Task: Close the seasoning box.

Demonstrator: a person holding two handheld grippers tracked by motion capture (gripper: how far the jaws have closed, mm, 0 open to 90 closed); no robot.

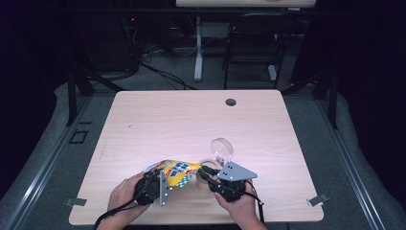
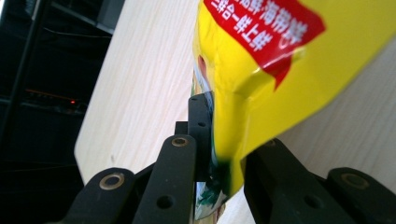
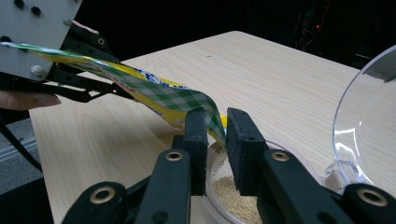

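A yellow snack packet [image 1: 177, 171] with green checks and a red label hangs just above the table's near edge. My left gripper [image 1: 159, 175] is shut on its left end; in the left gripper view the pads pinch the packet [image 2: 252, 70] at the left gripper [image 2: 233, 130]. My right gripper [image 1: 205, 171] meets the packet's right end. In the right gripper view the packet's [image 3: 177, 100] corner lies in the gap of the right gripper [image 3: 217, 126], whose jaws stand slightly apart. Below sits a round clear tub of pale grains [image 3: 233, 191].
The tub's clear hinged lid [image 1: 221, 148] stands upright just beyond my right gripper, and appears as the lid [image 3: 369, 116] at the right. The wooden table [image 1: 191, 120] has a cable hole [image 1: 231, 102] at the back. A dark chair [image 1: 253, 43] stands behind it.
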